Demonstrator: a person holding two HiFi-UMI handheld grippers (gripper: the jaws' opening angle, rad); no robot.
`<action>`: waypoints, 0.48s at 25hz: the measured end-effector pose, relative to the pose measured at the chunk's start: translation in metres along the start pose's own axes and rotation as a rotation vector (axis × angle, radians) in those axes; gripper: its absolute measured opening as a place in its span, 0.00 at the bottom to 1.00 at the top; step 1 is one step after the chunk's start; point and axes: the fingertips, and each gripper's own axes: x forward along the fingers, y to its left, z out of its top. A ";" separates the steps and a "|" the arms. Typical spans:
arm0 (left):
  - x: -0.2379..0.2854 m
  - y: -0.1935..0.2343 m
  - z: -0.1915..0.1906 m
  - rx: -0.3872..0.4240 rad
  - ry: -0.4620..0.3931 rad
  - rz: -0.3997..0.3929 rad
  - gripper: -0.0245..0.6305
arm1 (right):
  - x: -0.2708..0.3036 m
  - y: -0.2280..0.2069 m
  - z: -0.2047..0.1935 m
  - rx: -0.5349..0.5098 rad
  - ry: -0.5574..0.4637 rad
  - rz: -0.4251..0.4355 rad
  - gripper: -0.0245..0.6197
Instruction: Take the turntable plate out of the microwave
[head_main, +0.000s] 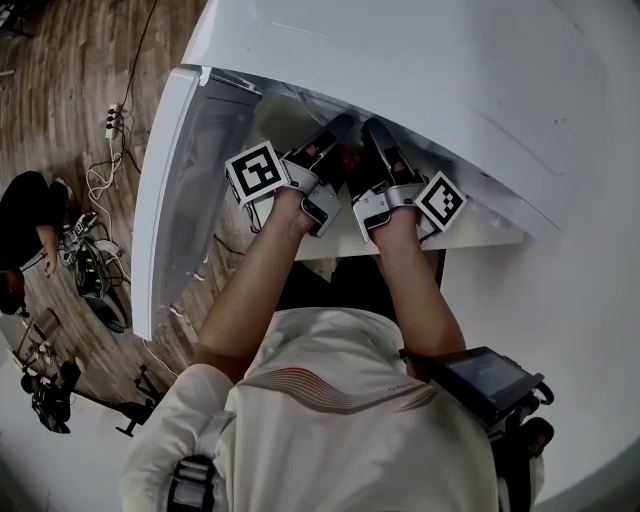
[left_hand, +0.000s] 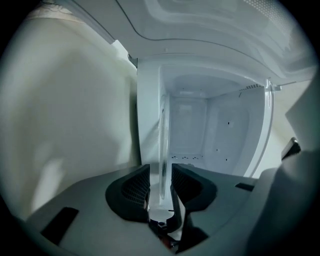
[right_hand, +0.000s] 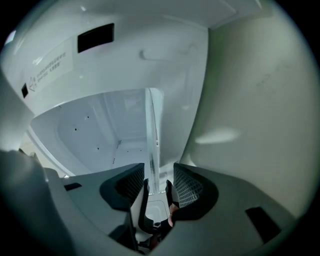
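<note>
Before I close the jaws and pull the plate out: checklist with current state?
1. The microwave door swung clear: ok, it stands wide open at the left of the head view.
2. The turntable plate between the left gripper's jaws: ok, the glass runs edge-on through the gap.
3. Grip of the left gripper on the plate: not ok, jaws apart, a gap on each side of the glass.
4. The plate between the right gripper's jaws: ok.
5. Grip of the right gripper: not ok, jaws apart, pads not pressing the glass.
6. The plate lifted off its support: cannot tell.
</note>
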 end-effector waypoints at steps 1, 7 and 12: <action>0.000 -0.001 0.001 0.000 0.000 -0.004 0.26 | 0.001 0.001 0.000 0.004 -0.001 0.002 0.32; 0.000 0.000 0.004 -0.005 0.001 -0.006 0.21 | 0.003 0.000 -0.001 0.056 0.002 0.005 0.32; 0.002 0.003 0.001 -0.009 0.024 0.006 0.18 | 0.000 -0.006 0.000 0.068 -0.008 -0.012 0.24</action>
